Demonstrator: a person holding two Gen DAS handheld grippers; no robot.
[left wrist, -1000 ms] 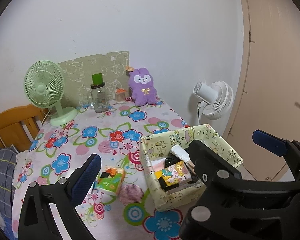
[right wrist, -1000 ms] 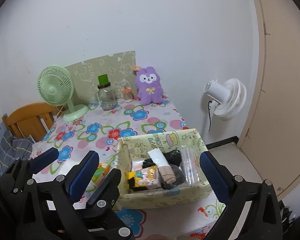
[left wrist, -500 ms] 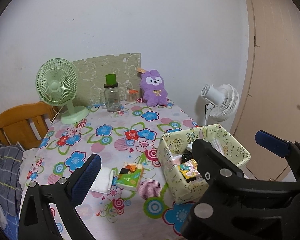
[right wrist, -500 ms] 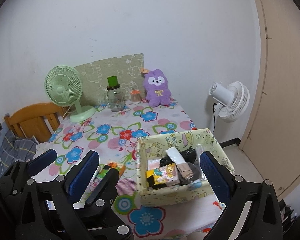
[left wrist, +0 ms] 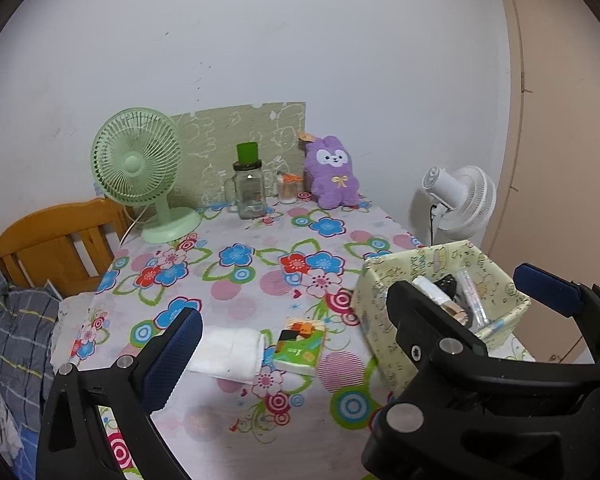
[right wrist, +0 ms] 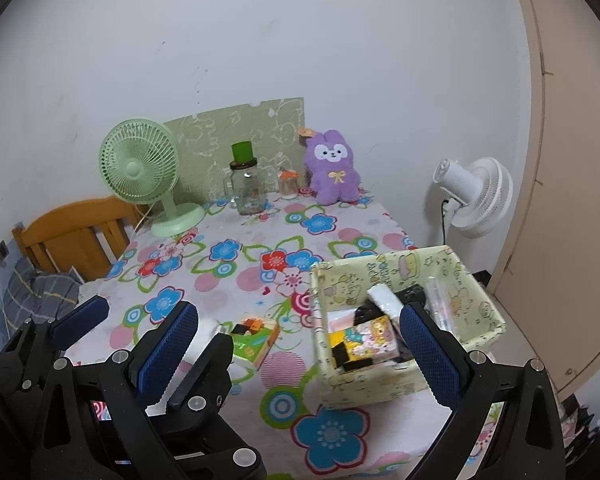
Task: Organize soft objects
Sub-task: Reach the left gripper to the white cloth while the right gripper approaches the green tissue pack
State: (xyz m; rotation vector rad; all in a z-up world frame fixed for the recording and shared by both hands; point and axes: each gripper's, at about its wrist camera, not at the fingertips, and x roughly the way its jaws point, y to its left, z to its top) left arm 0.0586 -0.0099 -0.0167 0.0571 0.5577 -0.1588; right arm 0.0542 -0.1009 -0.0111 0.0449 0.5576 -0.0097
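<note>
Green tissue pack (left wrist: 299, 347) beside folded white cloth (left wrist: 230, 354), left of storage box (left wrist: 380, 312). 2 grippers, left gripper (left wrist: 356, 316) and right gripper (right wrist: 296, 344), released wide, empty.

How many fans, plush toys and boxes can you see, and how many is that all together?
Fans: 2, a green fan on the table and a white fan beside it
Plush toys: 1, the purple bunny
Boxes: 1, the yellow box
Total: 4

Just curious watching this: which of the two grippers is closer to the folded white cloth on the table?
Left. The left gripper hangs open just above and before the white cloth. The right gripper, also open, hangs further right, in front of the yellow storage box.
</note>
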